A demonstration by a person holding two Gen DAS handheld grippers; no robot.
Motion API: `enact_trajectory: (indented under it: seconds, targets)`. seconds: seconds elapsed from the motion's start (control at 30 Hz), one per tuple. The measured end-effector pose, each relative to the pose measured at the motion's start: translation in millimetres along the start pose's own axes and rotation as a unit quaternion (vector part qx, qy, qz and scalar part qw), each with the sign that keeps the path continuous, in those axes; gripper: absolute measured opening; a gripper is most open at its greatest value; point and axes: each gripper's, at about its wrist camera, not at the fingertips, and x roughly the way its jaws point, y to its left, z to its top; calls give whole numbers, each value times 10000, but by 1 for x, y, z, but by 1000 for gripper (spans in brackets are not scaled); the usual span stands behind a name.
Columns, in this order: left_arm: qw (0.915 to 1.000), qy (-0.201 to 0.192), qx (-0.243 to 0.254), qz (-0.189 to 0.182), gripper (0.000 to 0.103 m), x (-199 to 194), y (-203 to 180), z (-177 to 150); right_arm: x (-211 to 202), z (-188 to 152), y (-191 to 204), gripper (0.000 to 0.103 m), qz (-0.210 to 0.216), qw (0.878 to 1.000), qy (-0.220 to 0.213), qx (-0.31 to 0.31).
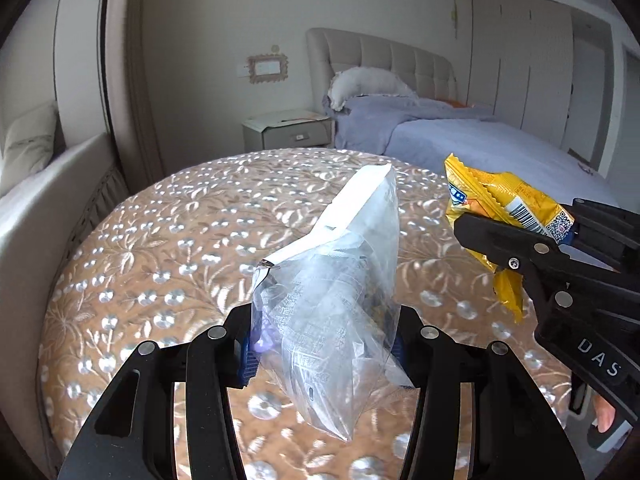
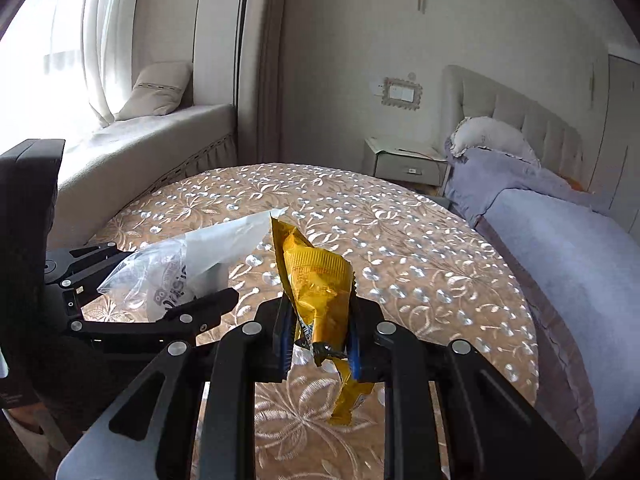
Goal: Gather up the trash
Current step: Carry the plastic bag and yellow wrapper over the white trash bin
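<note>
My left gripper (image 1: pixel 324 344) is shut on a clear and white plastic bag (image 1: pixel 340 280) and holds it above the round table with the gold floral cloth (image 1: pixel 160 248). My right gripper (image 2: pixel 318 344) is shut on a crumpled yellow snack wrapper (image 2: pixel 316 284), also lifted over the table (image 2: pixel 420 264). In the left wrist view the right gripper (image 1: pixel 532 240) comes in from the right with the yellow wrapper (image 1: pixel 492 200). In the right wrist view the left gripper (image 2: pixel 152 292) sits at the left with the plastic bag (image 2: pixel 192 264).
A bed with a lilac cover (image 1: pixel 480 140) stands behind and right of the table, with a nightstand (image 1: pixel 288 130) beside it. A window seat with a cushion (image 2: pixel 156 88) runs along the left. The bed's edge (image 2: pixel 560 272) lies close to the table's right side.
</note>
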Motion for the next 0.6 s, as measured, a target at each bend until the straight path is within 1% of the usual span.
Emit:
enact_trajectory:
  seconds: [0.13, 0.33, 0.47, 0.6]
  targets:
    - [9996, -13, 100, -270, 49, -7, -30, -7, -18, -20, -16, 23, -259, 9996, -9, 145]
    - [9981, -21, 337, -512, 49, -11, -74, -13, -42, -46, -45, 23, -580, 9973, 21, 450]
    - [9959, -25, 500, -757, 49, -13, -105, -14, -57, -60, -62, 23, -807, 9948, -17, 626]
    - [9930, 68, 688, -955, 49, -5, -133, -15, -73, -75, -80, 23, -987, 9914, -21, 856]
